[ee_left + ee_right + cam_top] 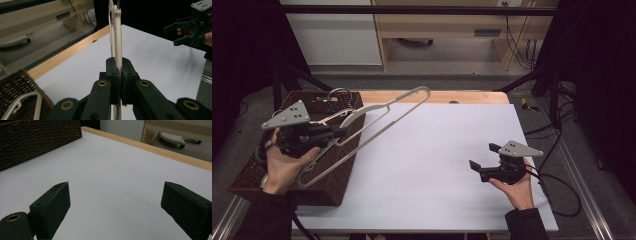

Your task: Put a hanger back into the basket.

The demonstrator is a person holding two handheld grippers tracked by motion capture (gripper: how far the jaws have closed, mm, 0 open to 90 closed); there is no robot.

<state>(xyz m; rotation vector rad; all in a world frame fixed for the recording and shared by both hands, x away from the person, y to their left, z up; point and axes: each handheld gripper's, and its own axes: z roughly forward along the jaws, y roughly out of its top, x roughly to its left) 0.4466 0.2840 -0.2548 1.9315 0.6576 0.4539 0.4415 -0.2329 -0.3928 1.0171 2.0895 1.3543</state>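
Observation:
A cream clothes hanger (377, 134) hangs tilted in the air, over the wicker basket (329, 185) and the left part of the white table sheet (437, 165). My left gripper (343, 131) is shut on one thin bar of it, near the hook. In the left gripper view the pads (112, 72) pinch the hanger (118, 37), which runs up and away from them. My right gripper (482, 156) rests low at the table's right side, open, with nothing between its jaws. Its two pads (56, 202) stand wide apart over bare sheet.
A second white hanger (25, 102) lies inside the basket (15, 85). The basket (37, 137) stands at the table's left edge. A wooden table edge (462, 96) runs along the far side. Cables trail off to the right.

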